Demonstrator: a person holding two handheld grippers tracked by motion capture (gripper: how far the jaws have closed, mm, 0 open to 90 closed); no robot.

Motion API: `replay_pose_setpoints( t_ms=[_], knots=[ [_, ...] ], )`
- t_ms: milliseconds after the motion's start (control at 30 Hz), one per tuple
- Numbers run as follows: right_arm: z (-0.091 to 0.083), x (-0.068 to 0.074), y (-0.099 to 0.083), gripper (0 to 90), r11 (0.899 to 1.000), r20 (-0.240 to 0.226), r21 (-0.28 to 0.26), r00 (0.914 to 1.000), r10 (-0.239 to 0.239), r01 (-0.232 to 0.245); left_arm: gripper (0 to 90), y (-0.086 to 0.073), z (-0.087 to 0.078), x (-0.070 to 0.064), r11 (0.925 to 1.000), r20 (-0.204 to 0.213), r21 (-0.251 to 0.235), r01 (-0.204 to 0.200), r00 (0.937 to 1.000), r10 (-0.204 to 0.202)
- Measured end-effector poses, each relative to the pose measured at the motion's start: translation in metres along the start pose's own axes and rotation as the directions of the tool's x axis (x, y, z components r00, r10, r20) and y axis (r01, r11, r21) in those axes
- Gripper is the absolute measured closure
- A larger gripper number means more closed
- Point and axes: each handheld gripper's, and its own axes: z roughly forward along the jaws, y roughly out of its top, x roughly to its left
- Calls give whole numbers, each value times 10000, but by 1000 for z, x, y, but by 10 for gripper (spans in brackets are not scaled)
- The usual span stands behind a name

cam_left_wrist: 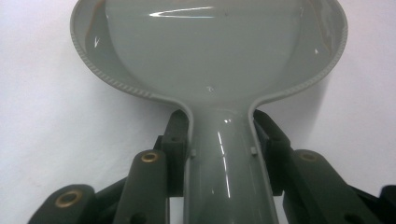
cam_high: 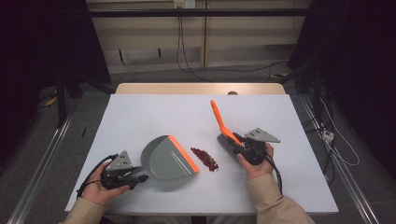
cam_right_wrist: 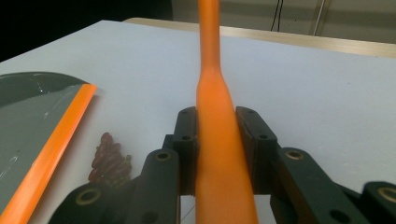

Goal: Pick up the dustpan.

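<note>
Dustpan point(cam_high: 166, 161): glossy grey plastic, orange lip.

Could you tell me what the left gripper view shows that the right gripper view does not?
The left gripper view alone shows the dustpan's grey handle clamped between black jaws, with its glossy bowl ahead. The right gripper view alone shows the brush's orange handle gripped between jaws, the small pile of red bits and the dustpan's orange lip. Both show the white table and part of the dustpan.

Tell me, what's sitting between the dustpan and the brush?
A little pile of dark red bits lies on the table between the dustpan and the brush, clearest in the high view.
</note>
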Motion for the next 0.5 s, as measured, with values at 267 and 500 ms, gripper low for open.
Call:
replay_pose_setpoints(
  t_ms=[267, 500],
  knots=[
    [4, 10, -3, 713, 9988, -13, 37, 9988, -482, 482, 635, 2, 7, -7, 9993, 473, 254, -272, 9985, 260],
    [0, 14, -6, 705, 9958, -97, 105, 9958, -908, 909, 635, 3, 12, -11, 9997, 709, 74, -249, 9972, 243]
  ],
)
